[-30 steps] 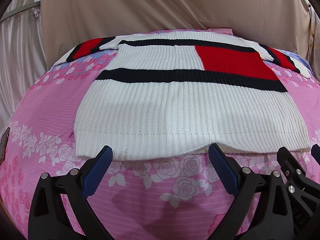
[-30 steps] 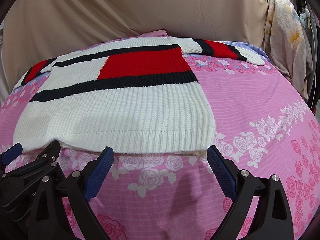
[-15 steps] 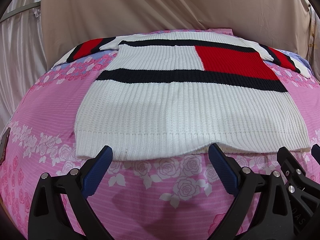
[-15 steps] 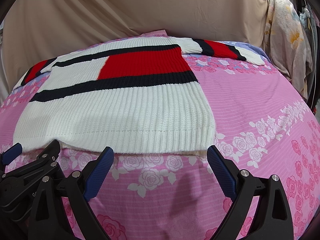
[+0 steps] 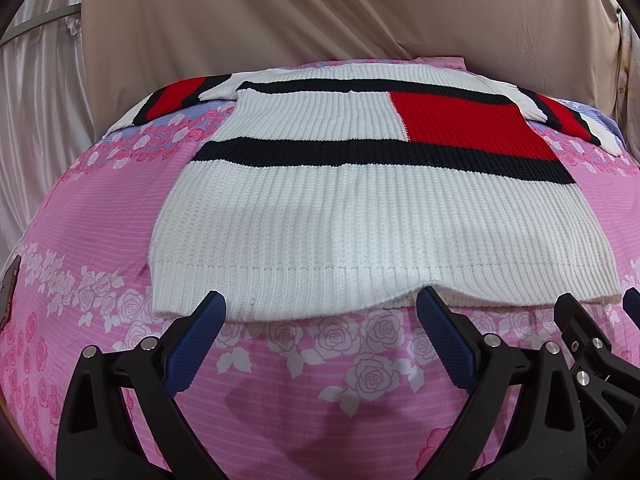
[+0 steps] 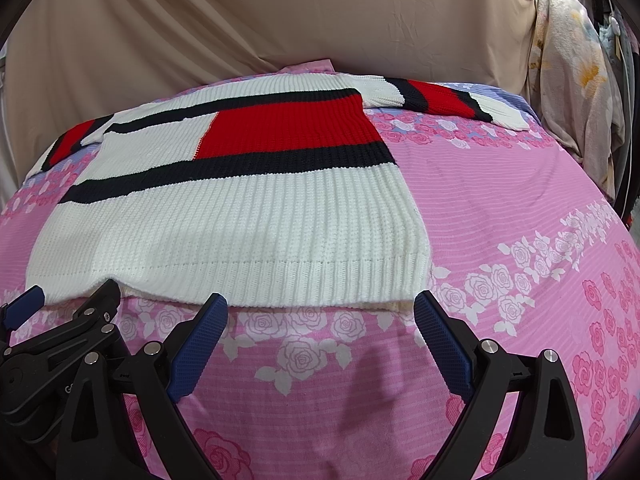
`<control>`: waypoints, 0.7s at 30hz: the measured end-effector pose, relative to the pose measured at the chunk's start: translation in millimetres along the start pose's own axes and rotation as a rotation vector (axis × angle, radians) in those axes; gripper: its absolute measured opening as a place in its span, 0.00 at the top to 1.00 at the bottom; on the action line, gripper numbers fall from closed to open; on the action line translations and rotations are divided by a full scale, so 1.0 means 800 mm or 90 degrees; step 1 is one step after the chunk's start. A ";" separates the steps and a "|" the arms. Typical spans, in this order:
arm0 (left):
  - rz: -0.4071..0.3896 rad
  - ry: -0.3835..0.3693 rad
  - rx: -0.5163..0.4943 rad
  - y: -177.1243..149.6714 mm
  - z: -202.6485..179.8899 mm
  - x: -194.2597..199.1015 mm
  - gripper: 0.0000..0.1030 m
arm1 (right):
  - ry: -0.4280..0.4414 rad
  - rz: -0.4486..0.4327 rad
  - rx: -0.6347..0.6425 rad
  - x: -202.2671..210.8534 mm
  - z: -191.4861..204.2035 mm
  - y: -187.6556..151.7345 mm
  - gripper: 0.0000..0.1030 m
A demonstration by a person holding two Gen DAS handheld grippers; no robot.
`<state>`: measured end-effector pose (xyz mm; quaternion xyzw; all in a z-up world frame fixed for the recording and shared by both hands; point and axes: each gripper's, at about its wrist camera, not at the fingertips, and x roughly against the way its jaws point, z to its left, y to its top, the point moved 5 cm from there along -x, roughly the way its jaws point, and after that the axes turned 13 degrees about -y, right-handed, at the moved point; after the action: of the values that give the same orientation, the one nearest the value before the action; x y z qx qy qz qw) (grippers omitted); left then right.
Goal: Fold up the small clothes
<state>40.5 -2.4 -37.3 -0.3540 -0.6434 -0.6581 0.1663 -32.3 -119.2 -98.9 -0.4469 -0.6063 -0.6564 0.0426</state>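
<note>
A white ribbed knit sweater [image 5: 360, 216] with navy stripes and a red block lies flat on the pink rose-print bed cover [image 5: 100, 216], both sleeves spread out at the far end. My left gripper [image 5: 320, 312] stands open just short of the hem's left half, nothing between its blue pads. In the right wrist view the same sweater [image 6: 240, 220] fills the left and centre. There my right gripper [image 6: 320, 308] is open at the hem's right corner, empty. Each gripper's black frame shows at the other view's edge.
Beige draped cloth [image 5: 320, 12] hangs behind the bed. A floral fabric [image 6: 572, 80] hangs at the far right. A dark object [image 5: 8, 284] sits at the left edge of the bed cover. Bare bed cover [image 6: 520, 208] extends to the sweater's right.
</note>
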 end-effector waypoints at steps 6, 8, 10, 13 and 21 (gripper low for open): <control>0.000 0.001 0.000 0.000 0.000 0.000 0.09 | 0.000 0.002 0.001 0.001 0.004 0.002 0.10; 0.000 0.001 0.000 0.000 -0.001 0.000 0.09 | -0.004 0.007 0.002 0.001 0.006 0.002 0.10; 0.001 0.001 0.000 0.000 -0.001 0.000 0.09 | -0.004 0.014 0.005 -0.003 0.004 0.000 0.10; 0.004 0.003 0.000 0.000 -0.001 -0.001 0.09 | -0.006 0.024 0.010 -0.008 -0.001 -0.004 0.10; 0.018 0.020 -0.002 0.001 0.006 -0.005 0.08 | 0.022 0.029 0.013 -0.006 -0.005 0.005 0.10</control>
<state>45.0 1.3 -40.0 -0.3529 -0.6346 -0.6620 0.1855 -29.5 -125.7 -98.5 -0.4487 -0.6018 -0.6568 0.0721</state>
